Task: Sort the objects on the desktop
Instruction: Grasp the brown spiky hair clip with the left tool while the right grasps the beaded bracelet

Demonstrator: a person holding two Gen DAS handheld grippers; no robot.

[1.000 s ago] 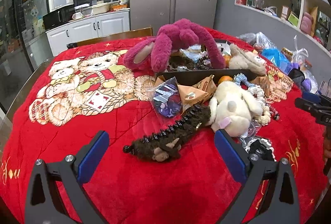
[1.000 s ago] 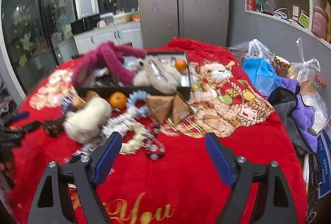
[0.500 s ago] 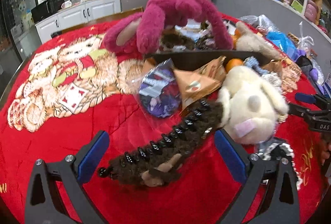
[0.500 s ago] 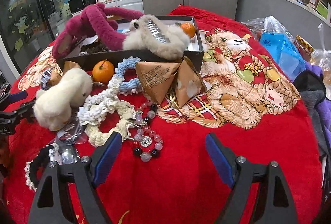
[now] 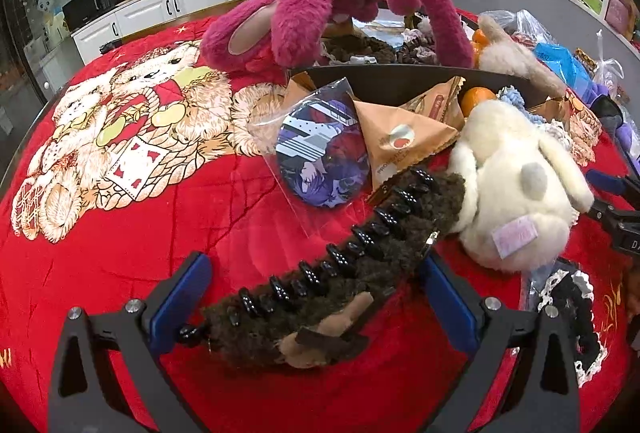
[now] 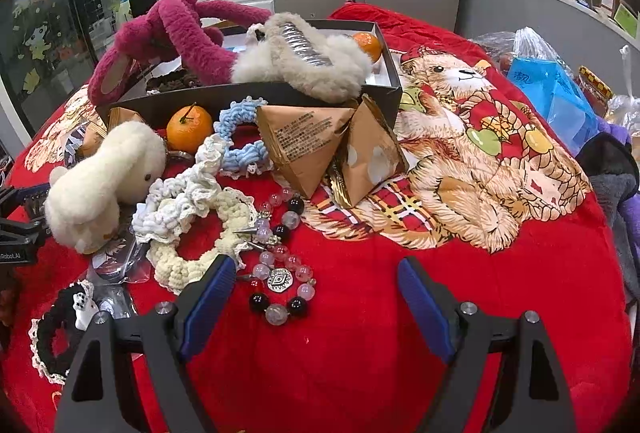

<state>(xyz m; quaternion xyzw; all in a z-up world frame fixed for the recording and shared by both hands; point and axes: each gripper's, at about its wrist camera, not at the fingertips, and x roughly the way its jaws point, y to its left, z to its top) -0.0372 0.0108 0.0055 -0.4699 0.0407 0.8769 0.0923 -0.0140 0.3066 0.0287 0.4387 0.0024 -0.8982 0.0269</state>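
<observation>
Left to right on the red-covered table [image 5: 120,253]: a brown hair clip [image 5: 320,297], a white plush toy [image 5: 516,185], lace and yarn hair ties [image 6: 188,217], a bead bracelet [image 6: 280,257] and paper packets [image 6: 308,149] lie loose in front of the black box [image 6: 256,97], evidently awaiting sorting into it. The left gripper [image 5: 316,293] has its fingers wide apart astride the hair clip, likely lined up to grasp it, holding nothing. The right gripper [image 6: 312,297] is likewise spread wide and empty, with the bracelet just inside its left finger.

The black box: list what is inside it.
In the black box lie an orange, a grey furry hair claw draped over the front wall, a magenta plush hanging over the far side, and brown fuzzy pieces. They cover the floor beneath.
</observation>
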